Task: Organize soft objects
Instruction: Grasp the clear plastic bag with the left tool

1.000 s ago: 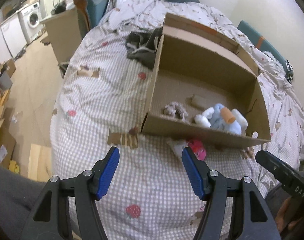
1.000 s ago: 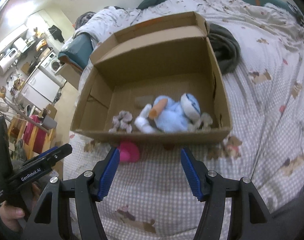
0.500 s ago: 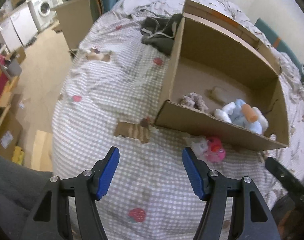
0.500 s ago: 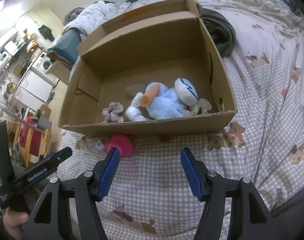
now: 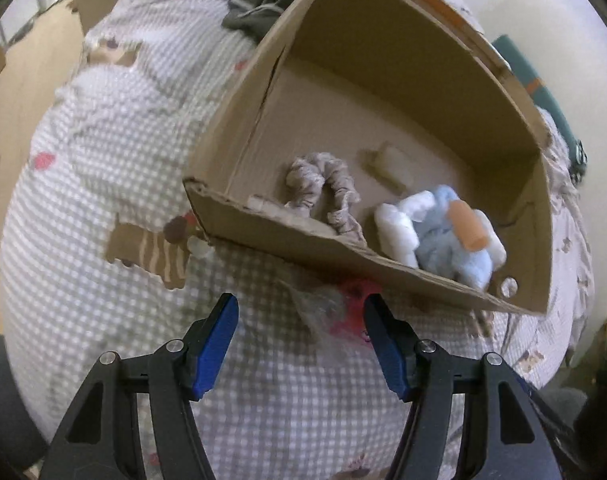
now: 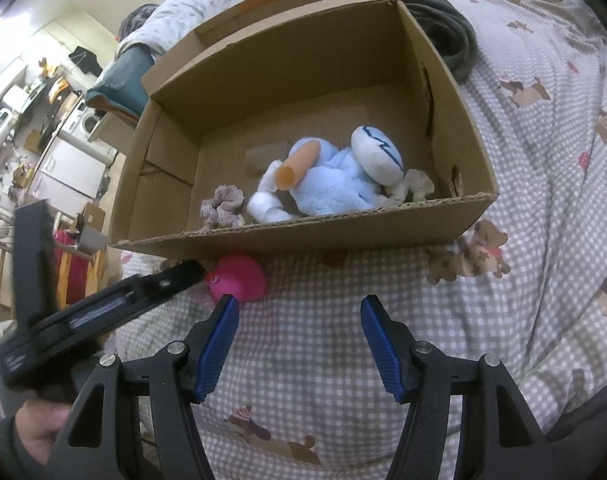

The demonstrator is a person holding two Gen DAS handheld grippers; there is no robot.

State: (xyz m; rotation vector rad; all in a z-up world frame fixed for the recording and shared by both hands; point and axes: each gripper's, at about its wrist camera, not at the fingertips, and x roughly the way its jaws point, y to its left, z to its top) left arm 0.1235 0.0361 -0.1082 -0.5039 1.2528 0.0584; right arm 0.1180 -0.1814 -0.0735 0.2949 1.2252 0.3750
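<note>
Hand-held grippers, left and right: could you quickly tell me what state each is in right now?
Left hand-held gripper: open, holding nothing; pink toy lies between its fingers.
Right hand-held gripper: open, empty.

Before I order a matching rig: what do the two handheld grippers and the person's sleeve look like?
Both the left gripper and the right gripper have black skeletal arms with triangular cut-outs and silver rivets, ending in ribbed blue pads. In the right wrist view, the left one's body is a black block bearing a faint, unreadable label. The hand holding it wears a dark sleeve.
</note>
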